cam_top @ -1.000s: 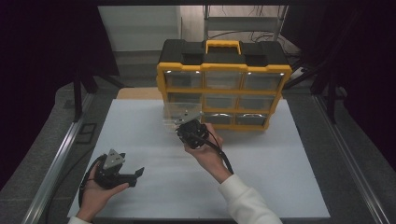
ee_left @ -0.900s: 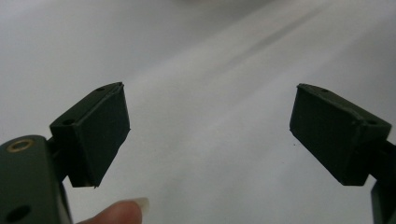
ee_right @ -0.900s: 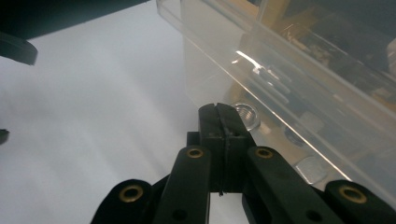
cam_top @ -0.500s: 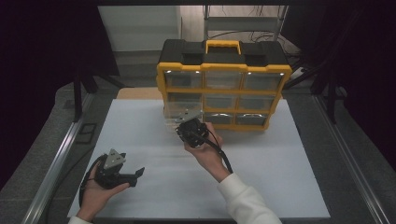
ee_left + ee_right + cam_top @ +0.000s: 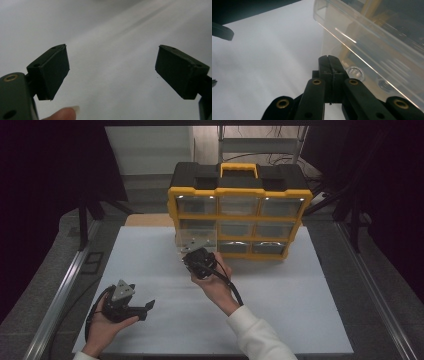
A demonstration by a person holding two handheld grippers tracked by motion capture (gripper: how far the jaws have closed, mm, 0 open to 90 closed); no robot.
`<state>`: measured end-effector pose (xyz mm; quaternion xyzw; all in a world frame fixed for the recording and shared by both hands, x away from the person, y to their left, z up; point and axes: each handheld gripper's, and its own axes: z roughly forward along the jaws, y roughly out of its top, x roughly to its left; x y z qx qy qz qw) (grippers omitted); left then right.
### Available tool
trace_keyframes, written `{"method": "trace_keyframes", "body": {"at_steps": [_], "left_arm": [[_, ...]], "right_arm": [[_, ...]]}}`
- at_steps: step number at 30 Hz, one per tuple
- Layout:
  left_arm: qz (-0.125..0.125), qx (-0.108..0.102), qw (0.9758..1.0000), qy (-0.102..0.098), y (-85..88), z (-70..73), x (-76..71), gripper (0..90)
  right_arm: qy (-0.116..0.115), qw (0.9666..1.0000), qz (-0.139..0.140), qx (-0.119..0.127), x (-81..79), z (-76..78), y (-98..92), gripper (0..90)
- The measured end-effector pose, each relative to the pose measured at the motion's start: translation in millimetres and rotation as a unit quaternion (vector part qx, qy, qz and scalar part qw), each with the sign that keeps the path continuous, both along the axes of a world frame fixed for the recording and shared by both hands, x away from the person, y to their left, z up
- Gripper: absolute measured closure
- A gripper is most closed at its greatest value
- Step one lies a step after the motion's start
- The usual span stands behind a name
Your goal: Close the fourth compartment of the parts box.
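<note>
A clear plastic drawer (image 5: 372,42), holding metal nuts (image 5: 355,72), juts from the yellow organizer (image 5: 240,220) at the table's far edge; the right gripper (image 5: 329,62), pressed together, sits beside it. The left gripper (image 5: 112,72) is spread.

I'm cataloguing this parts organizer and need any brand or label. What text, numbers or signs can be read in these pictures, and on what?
None can be read.
The yellow and black organizer shows no legible brand or label.
Its clear drawer bears no print.
The right gripper and left gripper carry no markings.
</note>
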<state>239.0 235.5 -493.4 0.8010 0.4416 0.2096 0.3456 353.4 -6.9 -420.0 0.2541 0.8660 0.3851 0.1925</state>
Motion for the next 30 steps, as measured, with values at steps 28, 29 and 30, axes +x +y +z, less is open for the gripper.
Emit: {"method": "trace_keyframes", "body": {"at_steps": [28, 29, 30], "left_arm": [[-0.001, 0.001, 1.0, 0.001, 0.7, -0.6, -0.6, 12.7], [-0.001, 0.001, 1.0, 0.001, 0.7, -0.6, -0.6, 12.7], [0.0, 0.0, 1.0, 0.001, 0.8, -0.8, -0.5, 12.7]], "right_arm": [[-0.01, 0.9994, -0.028, 0.017, 6.7, 3.4, -3.7, 90.0], [-0.01, 0.9994, -0.028, 0.017, 6.7, 3.4, -3.7, 90.0], [-0.01, 0.9994, -0.029, 0.017, 6.9, 3.9, -6.0, 90.0]]}}
